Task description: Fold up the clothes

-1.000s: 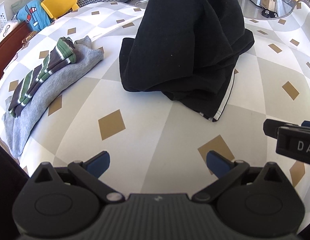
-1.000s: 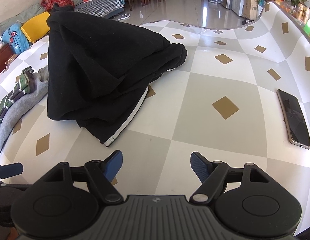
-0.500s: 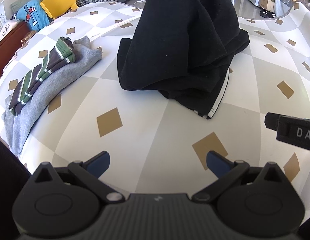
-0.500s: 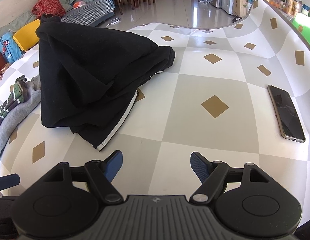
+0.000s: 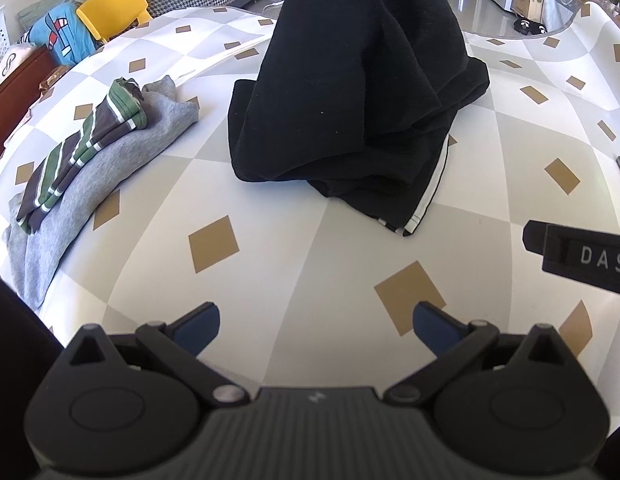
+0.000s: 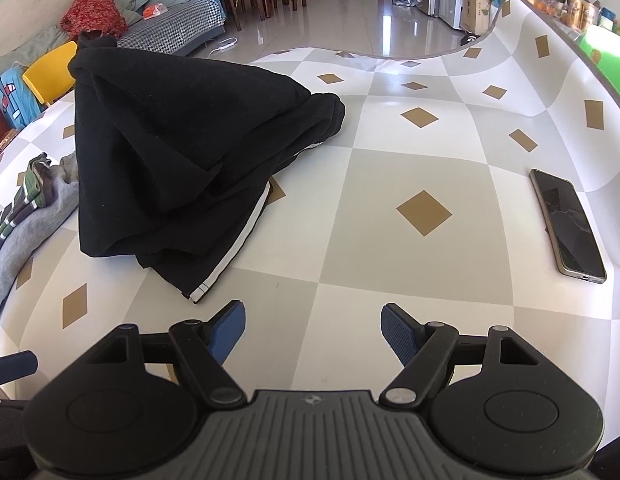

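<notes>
On the desk (image 6: 393,184), checkered white-and-grey cover with tan diamonds, curling up at far right edge. Near centre-left of it, black garment (image 6: 182,160) heaped in a tall rumpled mound, peak toward the far side, unfolded; white-striped hem (image 6: 234,252) trailing toward the near edge, flat on the cover. Same mound in left wrist view (image 5: 361,92), stripe end (image 5: 425,200) pointing at the camera. Left of the black garment, just beside but apart in left view, grey garment (image 5: 110,176) lying folded flat, with green-and-dark striped garment (image 5: 82,148) folded on top of it. At right side of desk, well apart from the clothes, dark phone (image 6: 567,224) lying flat, screen up. Beyond desk: yellow chair (image 5: 110,12), checkered sofa (image 6: 178,28), glossy floor, plants at far right. Left gripper (image 5: 315,322) released, blue pads spread wide, nothing between, hovering over bare cover short of the black garment. Right gripper (image 6: 313,326) likewise released, blue pads wide apart, empty, above bare cover just short of the striped hem. Part of right gripper's black body visible at right edge of left view; one blue fingertip of left gripper at far left edge of right view.
</notes>
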Demonstrator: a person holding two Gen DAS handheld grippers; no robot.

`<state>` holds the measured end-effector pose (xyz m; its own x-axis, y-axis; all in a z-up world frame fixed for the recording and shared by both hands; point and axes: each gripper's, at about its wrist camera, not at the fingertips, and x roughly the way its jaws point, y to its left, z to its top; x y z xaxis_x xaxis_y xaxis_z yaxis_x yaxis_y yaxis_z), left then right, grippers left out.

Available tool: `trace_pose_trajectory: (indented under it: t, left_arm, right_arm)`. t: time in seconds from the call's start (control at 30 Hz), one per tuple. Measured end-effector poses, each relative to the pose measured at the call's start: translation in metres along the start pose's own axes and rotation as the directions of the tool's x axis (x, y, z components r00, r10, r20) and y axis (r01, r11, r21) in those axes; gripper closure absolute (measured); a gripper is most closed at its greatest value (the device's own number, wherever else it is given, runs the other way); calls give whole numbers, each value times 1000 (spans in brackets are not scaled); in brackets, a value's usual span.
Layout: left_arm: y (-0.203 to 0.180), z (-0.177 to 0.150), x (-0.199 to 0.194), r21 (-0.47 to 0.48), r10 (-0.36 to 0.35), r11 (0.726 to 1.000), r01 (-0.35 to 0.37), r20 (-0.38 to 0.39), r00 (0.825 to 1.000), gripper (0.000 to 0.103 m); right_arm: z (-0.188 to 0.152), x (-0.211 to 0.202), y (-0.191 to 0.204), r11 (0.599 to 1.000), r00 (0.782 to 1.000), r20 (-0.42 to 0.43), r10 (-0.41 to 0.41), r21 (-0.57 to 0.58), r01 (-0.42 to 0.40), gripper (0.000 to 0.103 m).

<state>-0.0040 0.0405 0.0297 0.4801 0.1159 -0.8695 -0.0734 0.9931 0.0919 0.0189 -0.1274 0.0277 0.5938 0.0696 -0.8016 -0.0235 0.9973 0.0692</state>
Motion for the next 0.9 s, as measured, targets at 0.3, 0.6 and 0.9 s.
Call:
trace_pose_trajectory:
  t: [0.3,0.6,0.9]
  left_arm:
    - [-3,-1,0,9,-5,1000,5,-7,1000,0]
    - [-9,0,-3,27,-7,1000,8,-5,1000,0]
    - [-12,2,-3,37,-8,999,8,2,1000,0]
  right_arm:
    - [0,1,2,1000,1000,-2,3,-8,-3,28]
    - [-1,1,6,1000,1000,-7,20,-24,-20,28]
    - [0,4,5,1000,1000,-10,12,-18,-12,28]
